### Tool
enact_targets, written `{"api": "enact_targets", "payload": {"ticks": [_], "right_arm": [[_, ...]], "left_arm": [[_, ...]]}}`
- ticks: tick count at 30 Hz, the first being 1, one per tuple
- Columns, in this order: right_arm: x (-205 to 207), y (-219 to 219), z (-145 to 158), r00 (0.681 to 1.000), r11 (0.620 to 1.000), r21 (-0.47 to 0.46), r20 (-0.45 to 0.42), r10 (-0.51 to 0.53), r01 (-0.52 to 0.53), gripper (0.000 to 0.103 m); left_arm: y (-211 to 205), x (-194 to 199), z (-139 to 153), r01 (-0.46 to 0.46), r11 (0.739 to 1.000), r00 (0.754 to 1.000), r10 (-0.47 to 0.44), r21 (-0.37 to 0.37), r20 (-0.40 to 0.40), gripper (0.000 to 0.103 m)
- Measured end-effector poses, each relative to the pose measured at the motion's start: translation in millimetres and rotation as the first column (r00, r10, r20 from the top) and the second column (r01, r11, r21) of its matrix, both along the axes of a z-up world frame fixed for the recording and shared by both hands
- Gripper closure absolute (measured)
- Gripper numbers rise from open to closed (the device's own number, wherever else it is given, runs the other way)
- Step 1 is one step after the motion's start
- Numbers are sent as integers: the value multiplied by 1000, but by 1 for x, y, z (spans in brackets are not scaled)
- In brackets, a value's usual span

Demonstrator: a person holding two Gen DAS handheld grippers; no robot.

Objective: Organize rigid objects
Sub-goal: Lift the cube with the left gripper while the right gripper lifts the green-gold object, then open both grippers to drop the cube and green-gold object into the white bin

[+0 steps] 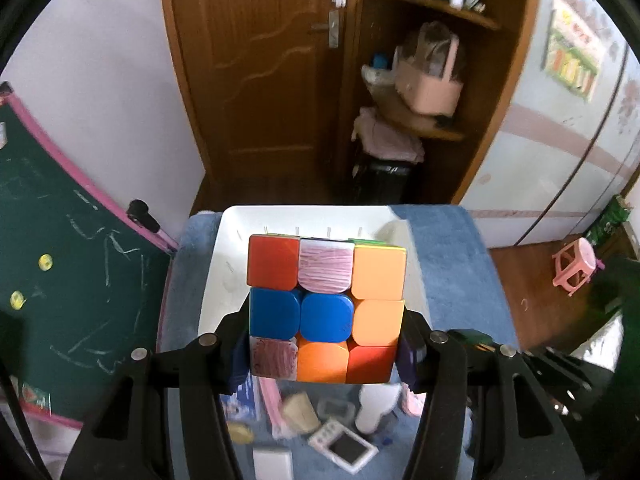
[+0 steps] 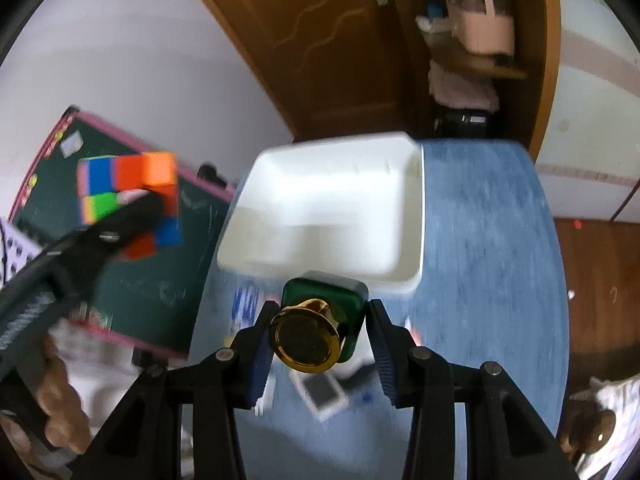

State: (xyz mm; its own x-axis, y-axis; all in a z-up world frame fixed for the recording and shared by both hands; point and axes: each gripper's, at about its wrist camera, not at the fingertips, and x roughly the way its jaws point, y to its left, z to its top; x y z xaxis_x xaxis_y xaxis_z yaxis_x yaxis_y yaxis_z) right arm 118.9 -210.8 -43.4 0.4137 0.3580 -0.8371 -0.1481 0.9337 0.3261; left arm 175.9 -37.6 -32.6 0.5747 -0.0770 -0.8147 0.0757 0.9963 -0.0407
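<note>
A scrambled puzzle cube (image 1: pixel 324 308) fills the middle of the left wrist view, with my left gripper (image 1: pixel 326 322) shut on its two sides, held up in the air. Behind and below it a white bin (image 1: pixel 224 280) stands on a blue cloth table (image 1: pixel 448 264). In the right wrist view my right gripper (image 2: pixel 320 314) is shut on a dark green bottle with a gold cap (image 2: pixel 306 340), above the near edge of the white bin (image 2: pixel 332 208). The cube (image 2: pixel 132 196) shows blurred at the left there, with a black finger (image 2: pixel 136 210) of the left gripper across it.
Small items lie on the blue cloth below the grippers, among them a white device with a dark screen (image 1: pixel 346 446). A green chalkboard with a pink frame (image 1: pixel 60 260) leans at the left. A wooden door (image 1: pixel 260 80) and shelves stand behind; a pink stool (image 1: pixel 574 268) sits on the floor.
</note>
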Motion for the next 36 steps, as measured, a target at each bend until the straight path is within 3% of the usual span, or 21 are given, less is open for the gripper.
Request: {"api": "enact_targets", "payload": {"ticks": [5, 11, 20, 27, 29, 31, 33, 36], "right_arm": [[49, 12, -23, 998, 998, 1, -20, -66, 66, 58], [98, 30, -94, 985, 994, -62, -146, -95, 86, 58], [119, 53, -172, 962, 978, -204, -252, -103, 51, 58], [121, 54, -203, 946, 968, -249, -306, -109, 31, 58], [119, 55, -202, 952, 966, -256, -291, -100, 23, 53], [117, 57, -198, 957, 970, -241, -275, -94, 26, 43], [113, 59, -192, 965, 971, -237, -247, -84, 24, 37], [106, 63, -181, 974, 968, -250, -214, -67, 12, 33]], "left_arm": [[6, 56, -49, -27, 999, 994, 30, 22, -101, 42], [4, 98, -120, -9, 995, 978, 28, 95, -208, 42], [-2, 124, -192, 41, 992, 938, 2, 116, -346, 42], [-1, 123, -209, 49, 996, 908, -15, 70, -419, 41], [1, 121, -210, 38, 998, 899, -12, 49, -437, 41], [3, 118, -204, 25, 999, 901, -11, 28, -433, 36], [6, 114, -193, 13, 1000, 912, -7, 12, -411, 22], [10, 105, -175, 5, 1000, 928, -7, -7, -373, 20]]}}
